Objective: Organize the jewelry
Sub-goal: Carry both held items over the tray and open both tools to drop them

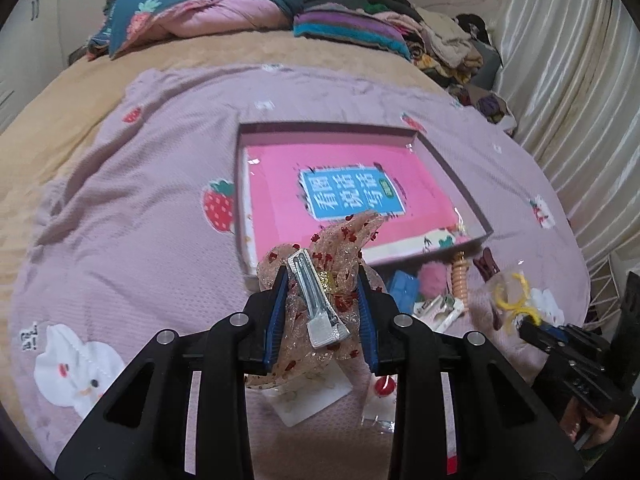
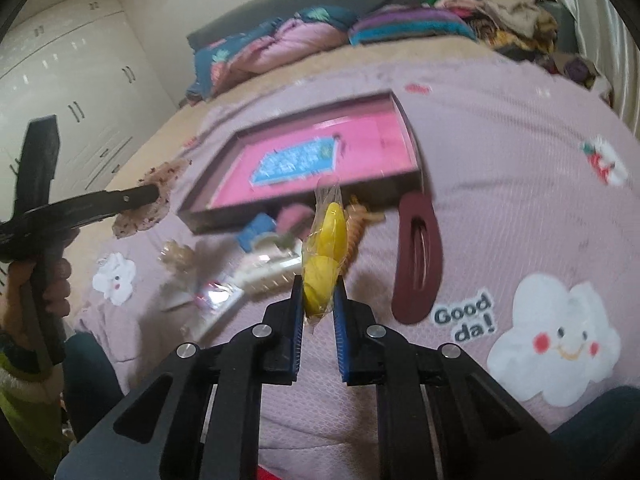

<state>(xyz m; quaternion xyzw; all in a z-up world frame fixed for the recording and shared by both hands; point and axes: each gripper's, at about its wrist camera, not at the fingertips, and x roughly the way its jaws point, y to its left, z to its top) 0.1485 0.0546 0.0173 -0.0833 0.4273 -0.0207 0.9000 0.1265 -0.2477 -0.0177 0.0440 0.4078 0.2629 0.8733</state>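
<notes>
My left gripper (image 1: 322, 276) is shut on a sheer beige bow hair clip (image 1: 320, 300) with red spots and a silver metal clip, held above the bedspread just in front of the tray (image 1: 452, 168). The tray is a shallow dark-rimmed box with a pink book inside. My right gripper (image 2: 319, 282) is shut on a yellow hair accessory in a clear bag (image 2: 326, 248), lifted over the pile of accessories. In the left wrist view the right gripper (image 1: 528, 322) shows at the right with that yellow piece (image 1: 512, 292). In the right wrist view the left gripper (image 2: 154, 196) shows at the left with the bow (image 2: 148, 208).
Loose accessories lie before the tray: a dark red oval clip (image 2: 418, 256), a blue clip (image 1: 402, 286), a pink pompom (image 1: 432, 280), a peach spiral tie (image 1: 460, 280), packaged clips (image 2: 240, 288). Folded quilts (image 1: 200, 12) and clothes (image 1: 440, 40) fill the bed's far end. A curtain (image 1: 560, 80) hangs on the right.
</notes>
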